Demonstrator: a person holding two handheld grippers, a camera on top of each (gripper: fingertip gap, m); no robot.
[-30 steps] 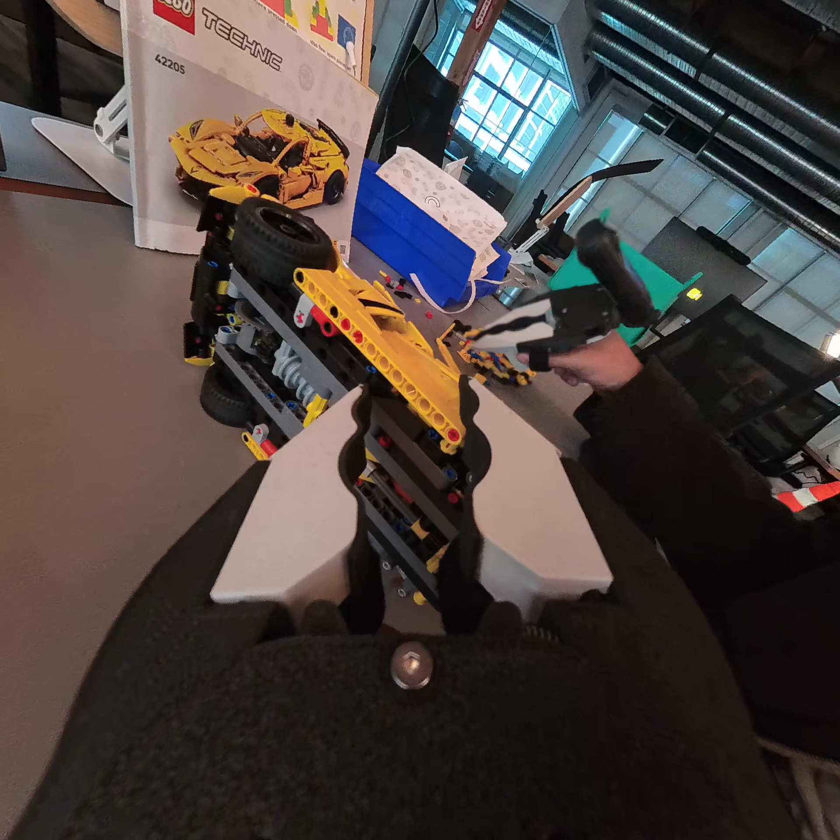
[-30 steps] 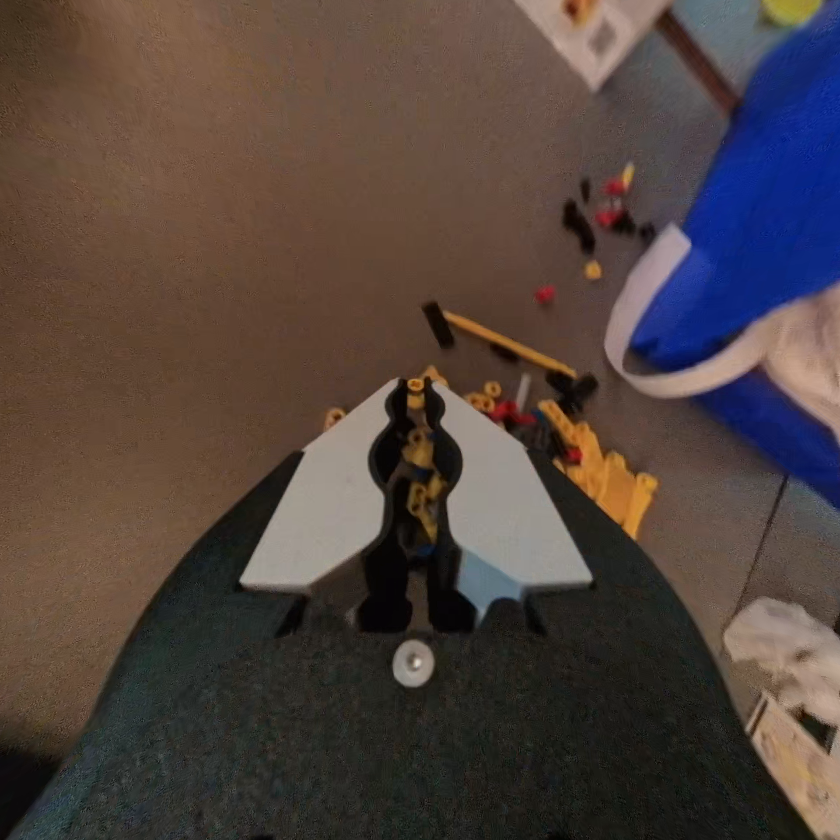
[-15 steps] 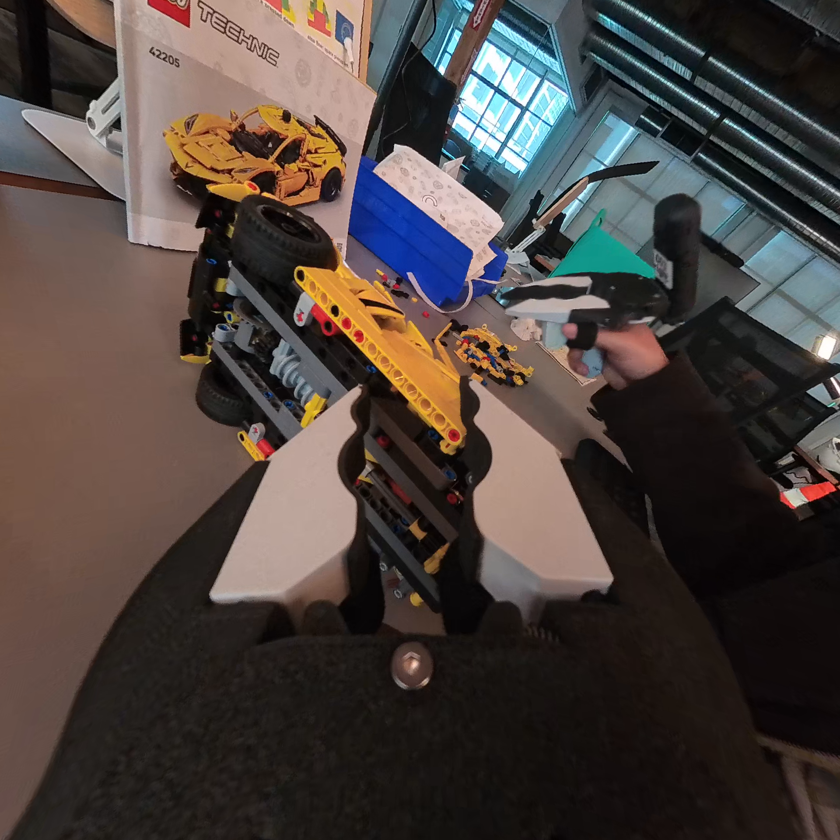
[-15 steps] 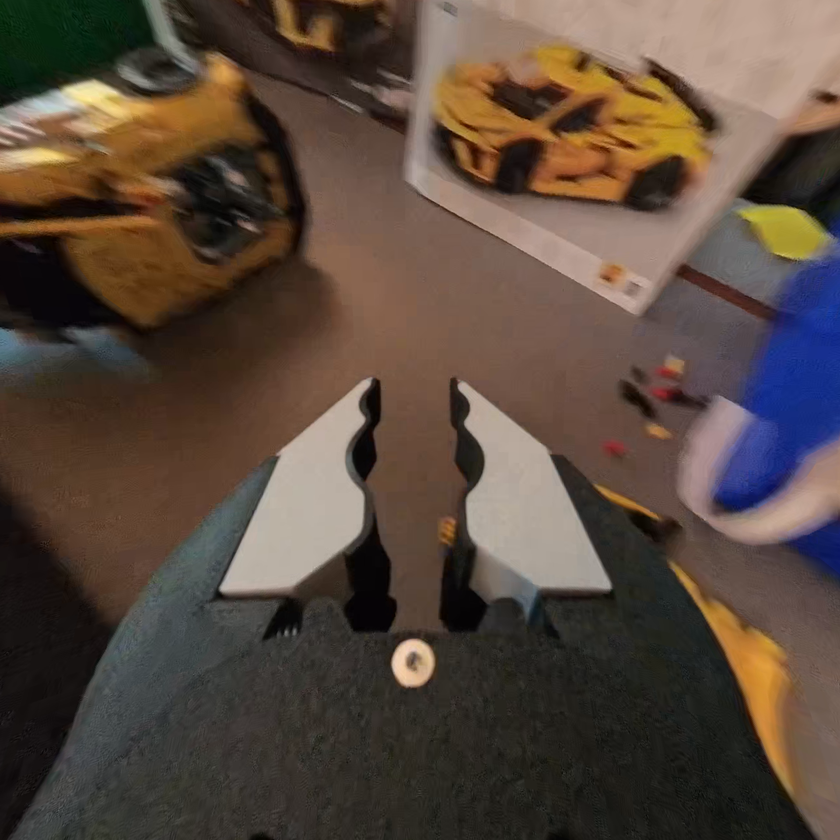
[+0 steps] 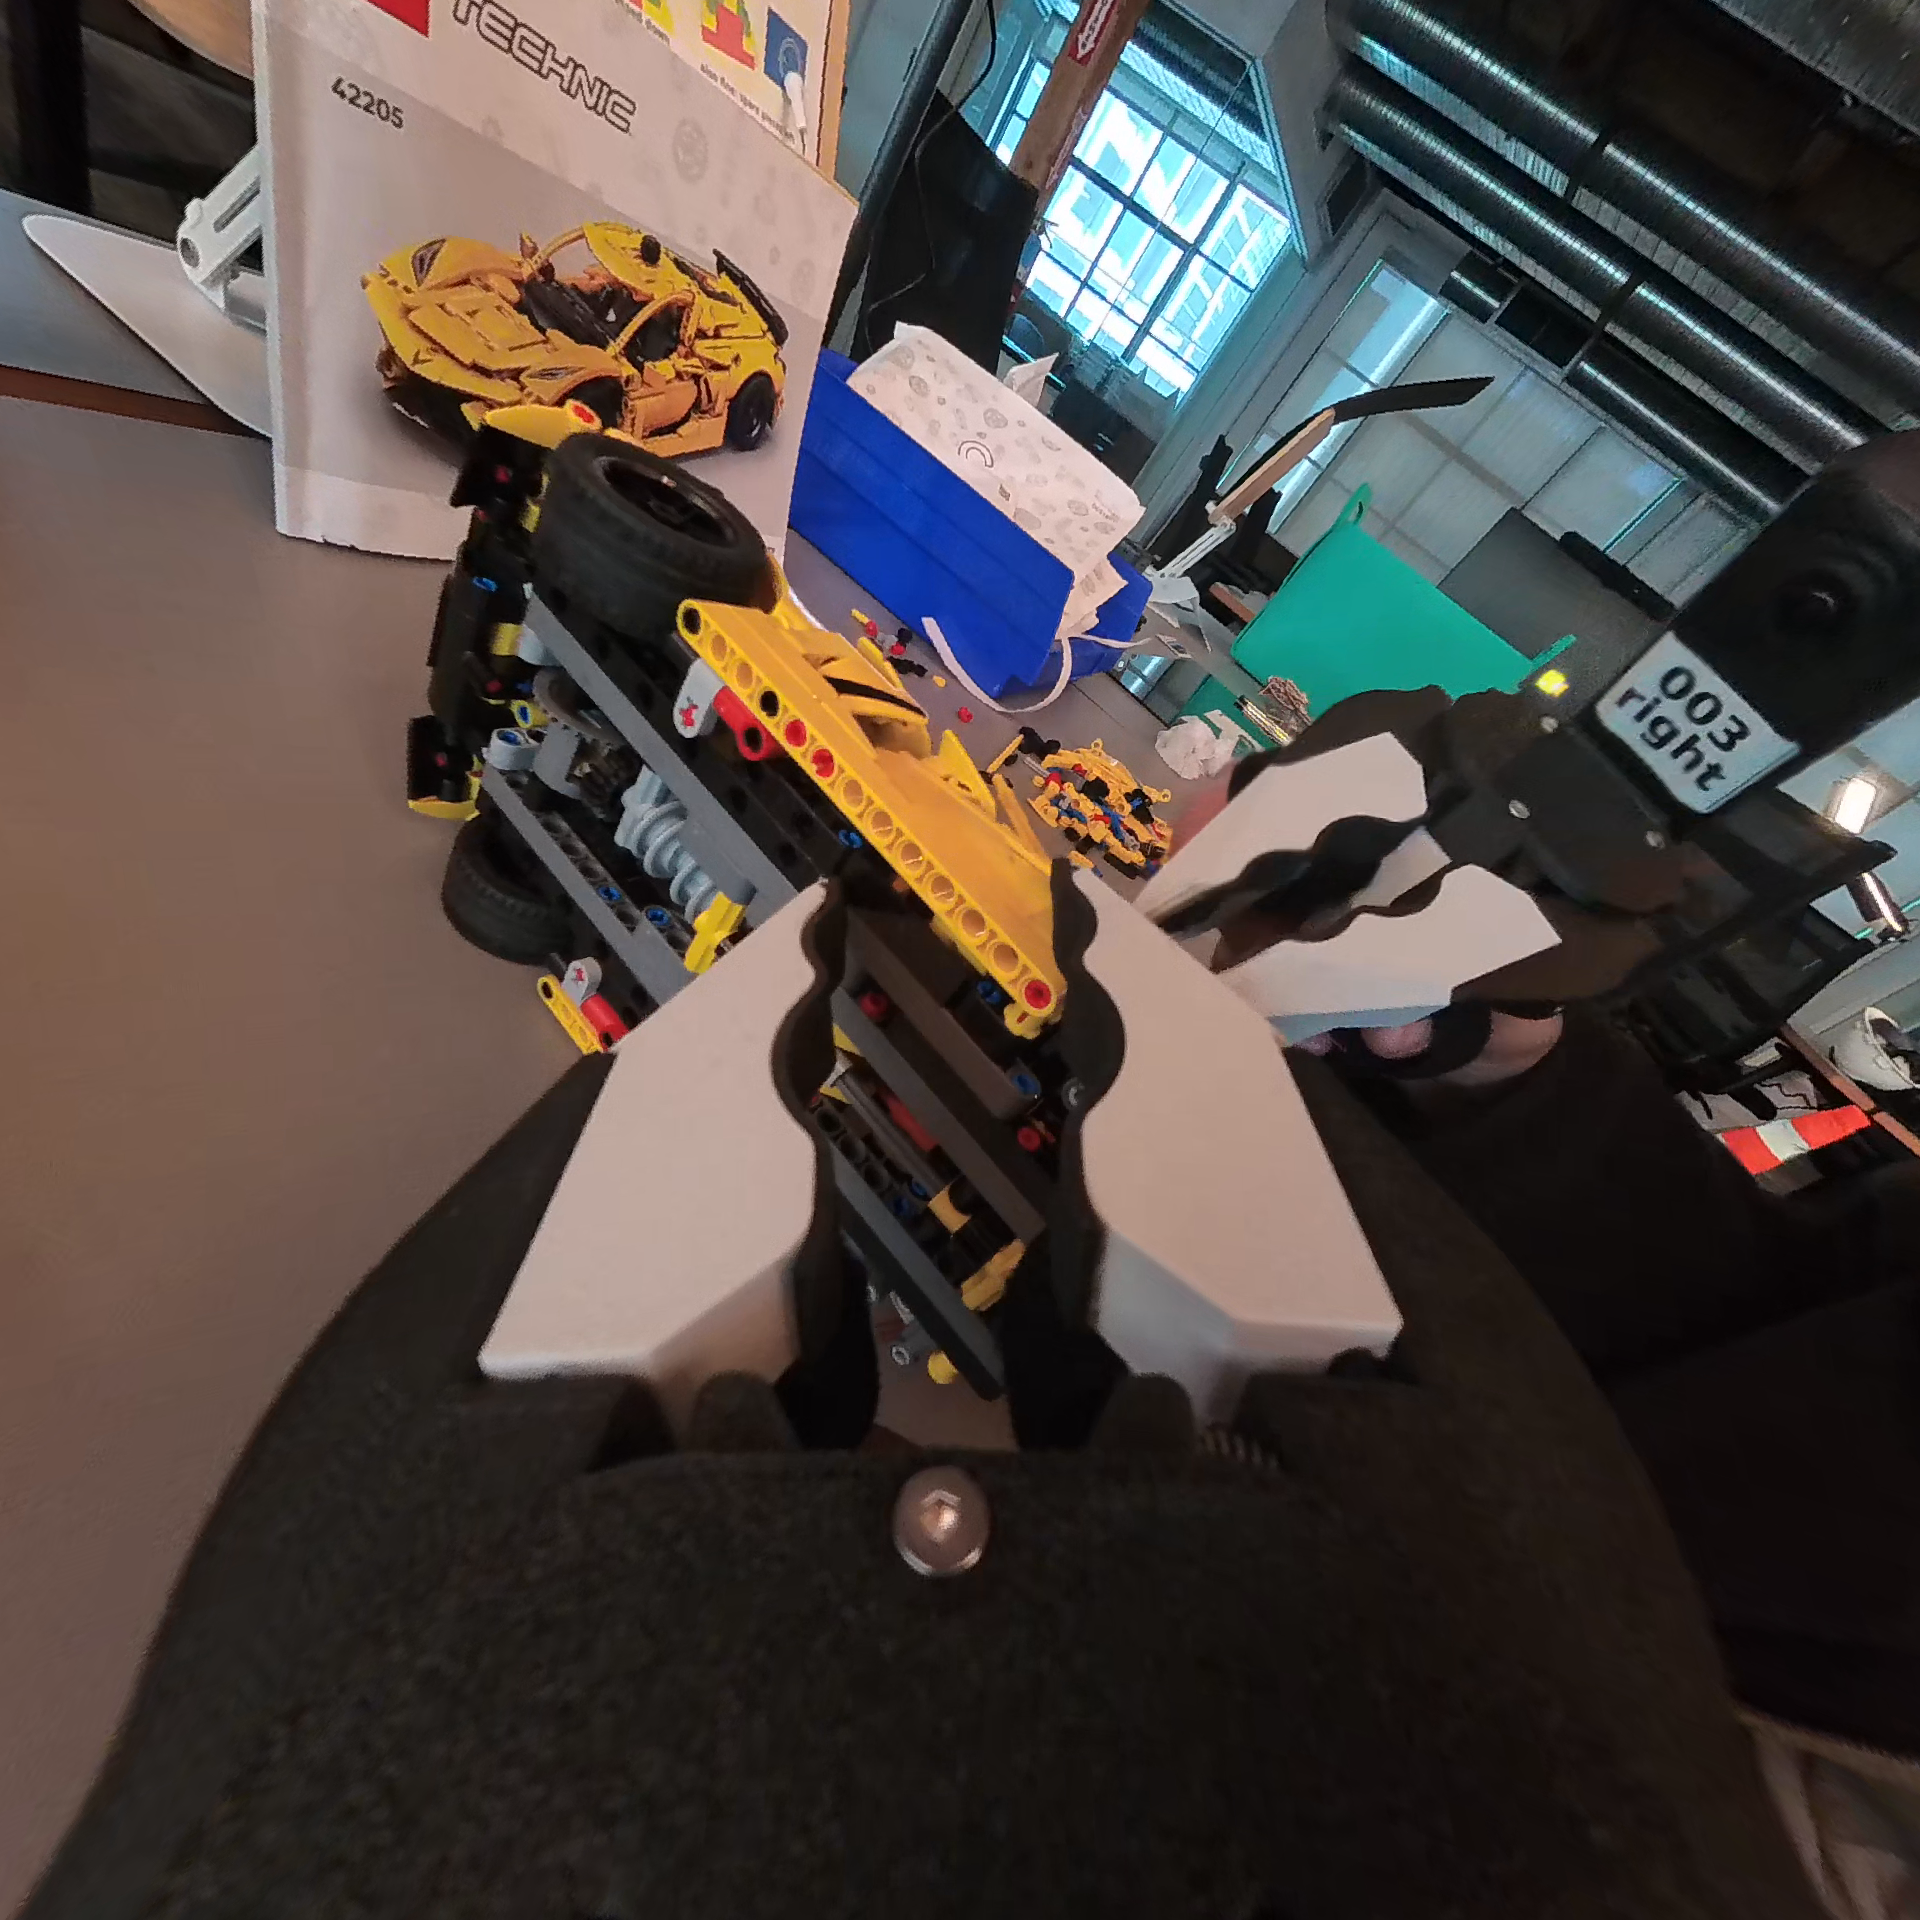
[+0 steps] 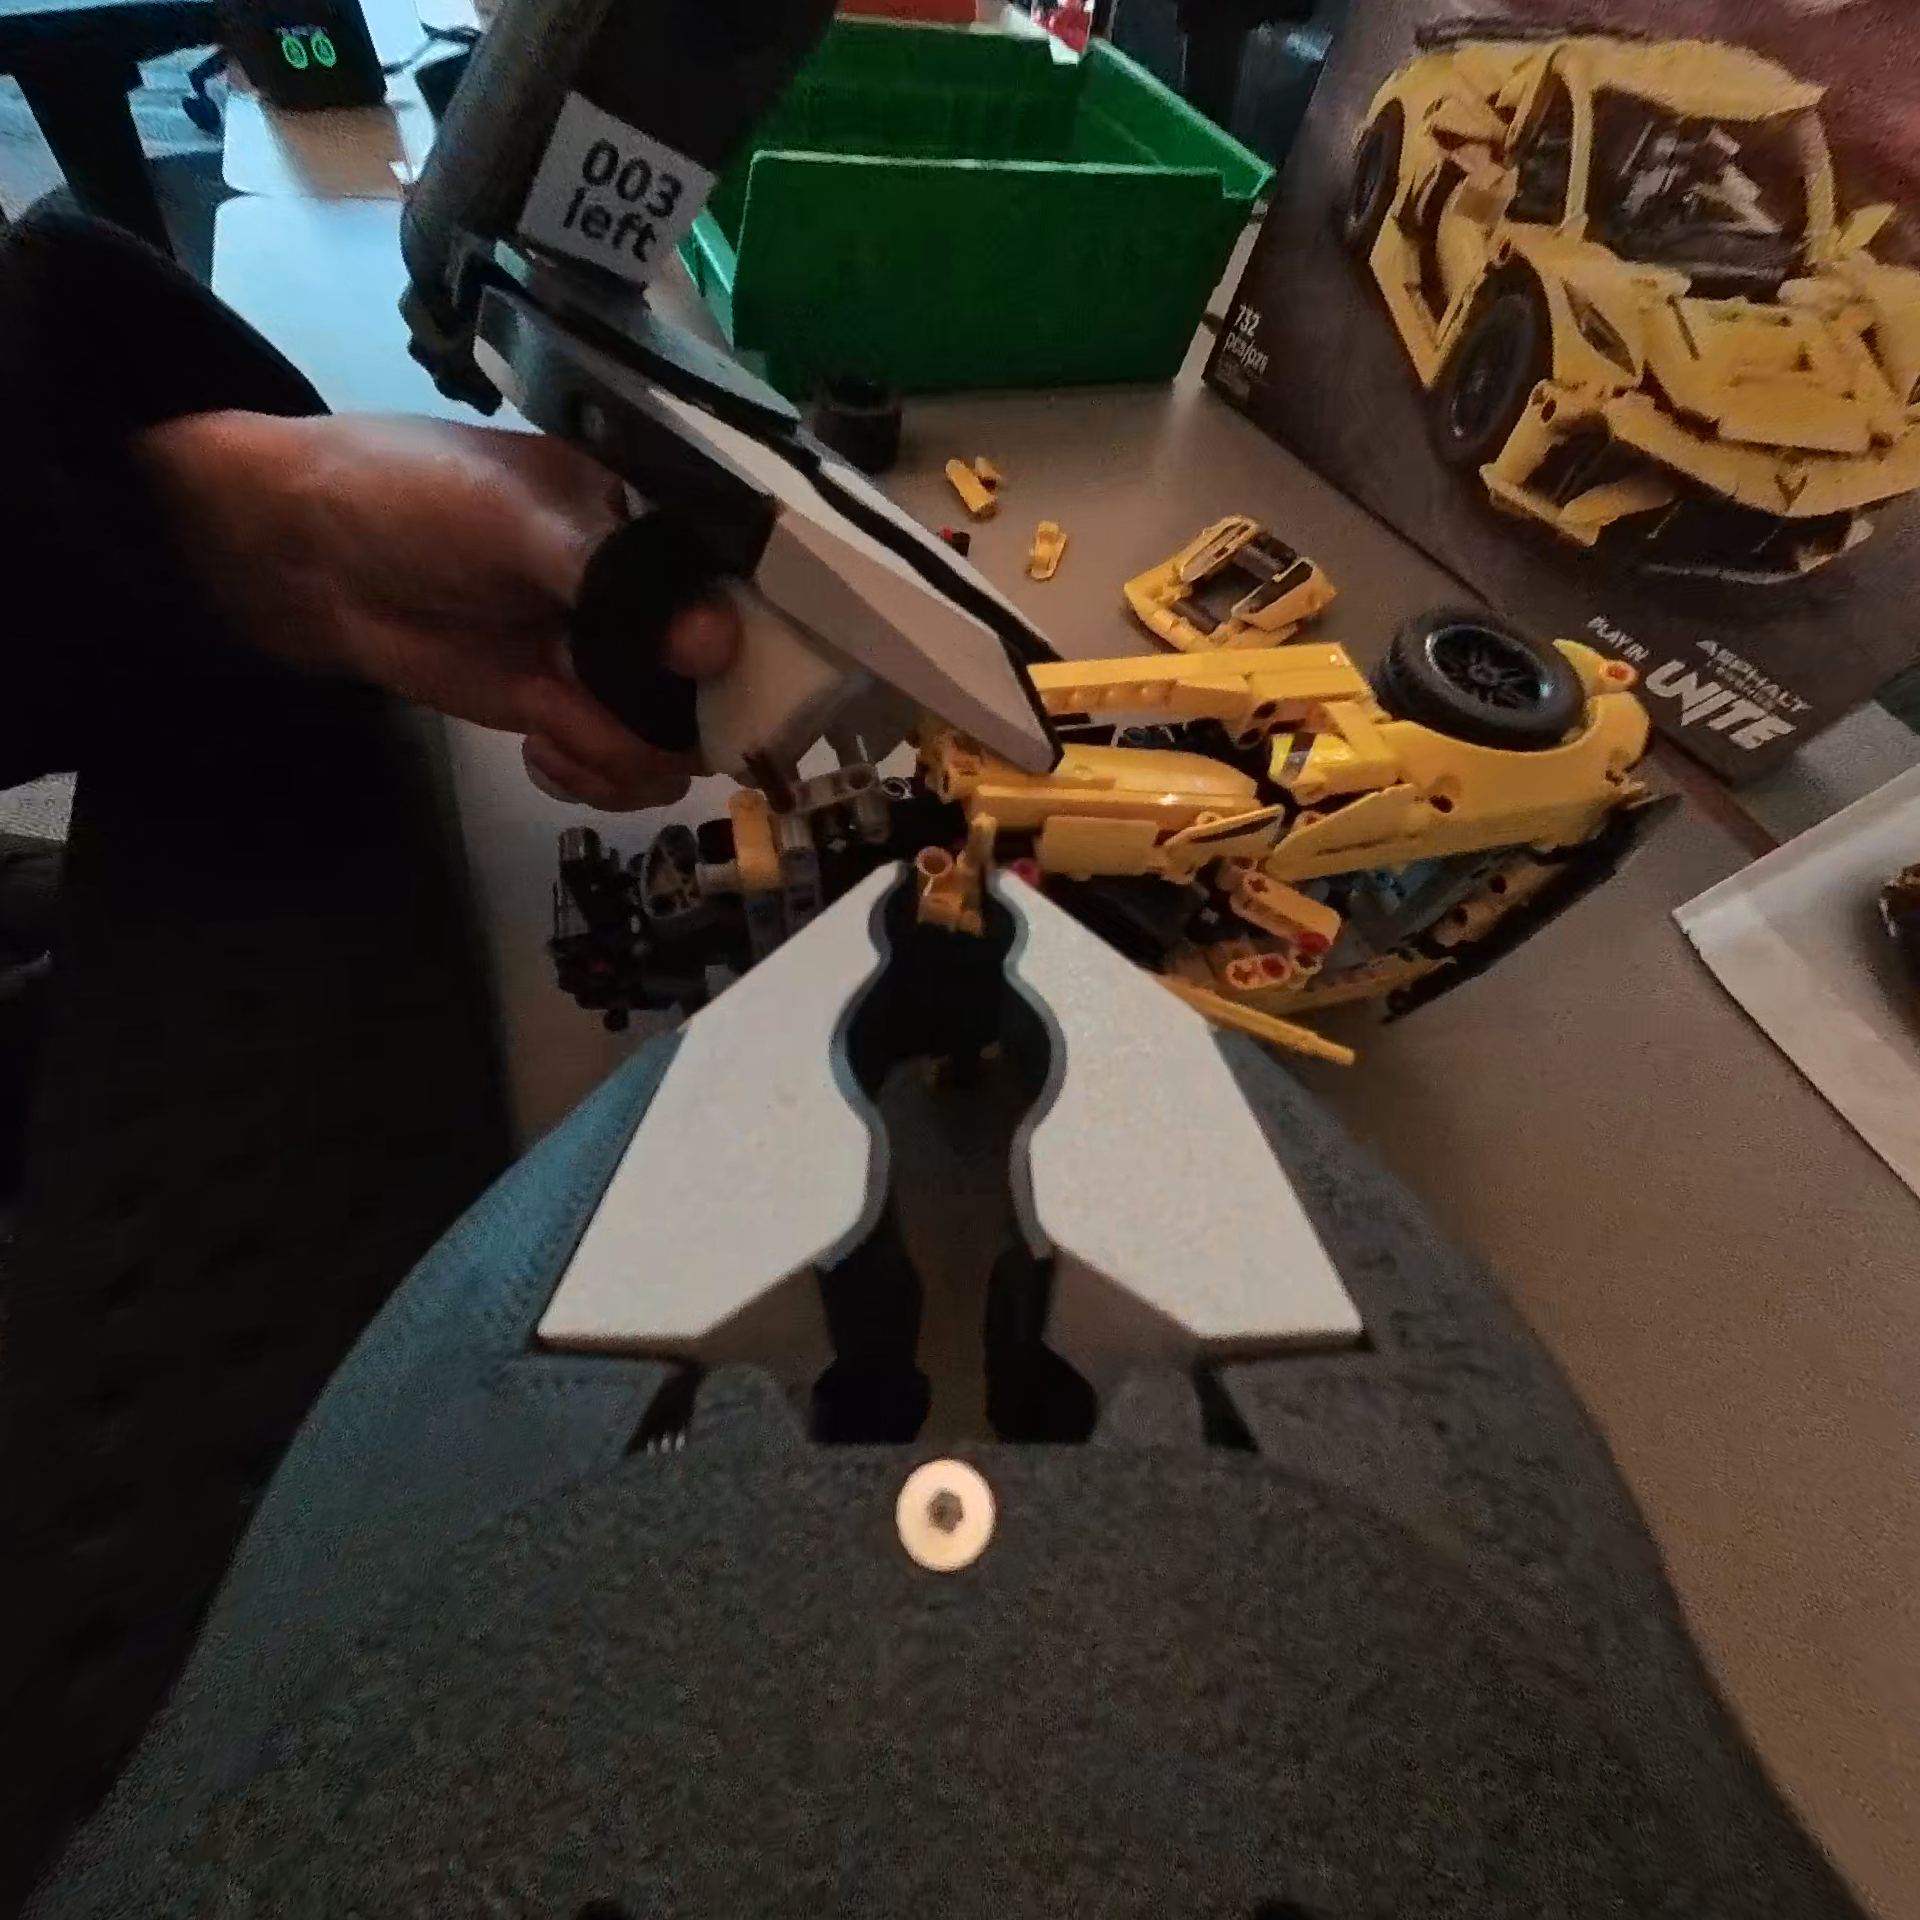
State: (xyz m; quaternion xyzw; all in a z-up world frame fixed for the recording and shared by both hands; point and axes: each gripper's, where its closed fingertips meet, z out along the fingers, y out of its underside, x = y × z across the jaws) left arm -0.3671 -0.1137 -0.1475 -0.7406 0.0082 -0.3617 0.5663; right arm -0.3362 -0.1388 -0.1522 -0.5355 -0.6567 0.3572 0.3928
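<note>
Your left tool (image 5: 940, 997) clamps the car (image 5: 665, 748), tipped on its side; your right tool (image 6: 951, 894), at its 3 o'clock, pinches a yellow piece (image 6: 948, 883).

Behind your work stands a grey printed booklet (image 5: 540, 291) picturing a yellow car; a blue plastic bin (image 5: 935, 561) sits beside it, a green plastic crate (image 6: 977, 218) farther off.

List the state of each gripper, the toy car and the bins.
Left gripper: shut on the car.
Right gripper: shut on a small yellow brick piece.
Yellow brick-built toy car: tipped on its side, unfinished.
Green plastic bin: open-topped.
Blue plastic bin: holds white paper.
</note>
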